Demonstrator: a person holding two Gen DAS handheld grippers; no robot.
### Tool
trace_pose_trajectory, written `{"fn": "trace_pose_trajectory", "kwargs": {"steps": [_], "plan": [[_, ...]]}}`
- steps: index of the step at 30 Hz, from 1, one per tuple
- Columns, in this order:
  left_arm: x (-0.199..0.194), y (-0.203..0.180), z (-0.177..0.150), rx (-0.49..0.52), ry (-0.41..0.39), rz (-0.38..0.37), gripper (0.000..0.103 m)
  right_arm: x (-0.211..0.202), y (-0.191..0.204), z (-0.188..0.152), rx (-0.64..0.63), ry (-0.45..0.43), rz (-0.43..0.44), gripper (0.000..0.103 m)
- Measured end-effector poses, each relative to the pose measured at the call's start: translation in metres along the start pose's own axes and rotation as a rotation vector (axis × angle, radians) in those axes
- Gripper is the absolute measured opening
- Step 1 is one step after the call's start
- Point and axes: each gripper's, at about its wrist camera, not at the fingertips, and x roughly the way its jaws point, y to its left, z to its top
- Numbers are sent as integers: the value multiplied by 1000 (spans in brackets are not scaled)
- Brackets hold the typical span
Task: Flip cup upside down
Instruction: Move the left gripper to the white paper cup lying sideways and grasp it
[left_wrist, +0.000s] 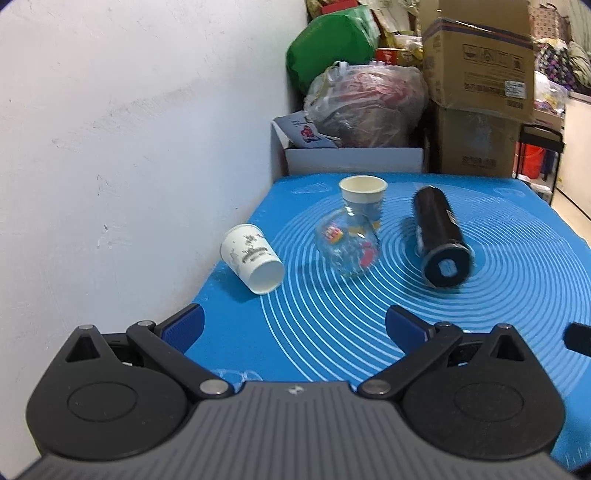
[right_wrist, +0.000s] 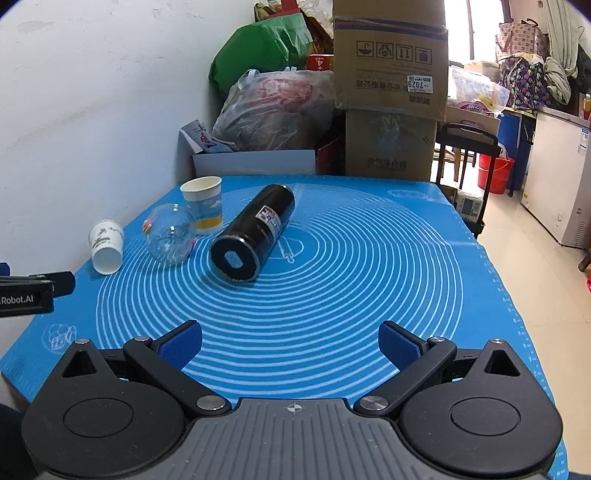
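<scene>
Paper cup (left_wrist: 363, 197) upright near mat (left_wrist: 517, 295) far edge (glass jar (left_wrist: 347, 243) beside); both tools wide open, empty.

Four cups on the blue mat. White paper cup w/ grey print (left_wrist: 252, 258) (right_wrist: 106, 245) is lying on its side near the wall, mouth facing the cameras. Clear glass cup w/ colored markings (left_wrist: 347, 245) (right_wrist: 170, 238) is lying tipped over just beside it. Paper cup w/ blue-yellow pattern (left_wrist: 363, 197) (right_wrist: 203, 206) is standing upright, mouth up, right behind the glass. Black cylindrical cup (left_wrist: 439, 238) (right_wrist: 253, 238) is lying on its side, flat end facing forward.
</scene>
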Motion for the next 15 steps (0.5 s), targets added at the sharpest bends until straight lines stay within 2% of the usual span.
{"fn": "trace_pose_trajectory", "kwargs": {"steps": [8, 15], "plan": [[62, 29, 32, -68, 8, 98, 103, 23, -6, 11, 6, 8, -9, 103], [136, 48, 57, -94, 62, 169, 103, 45, -14, 14, 18, 35, -24, 103]]}}
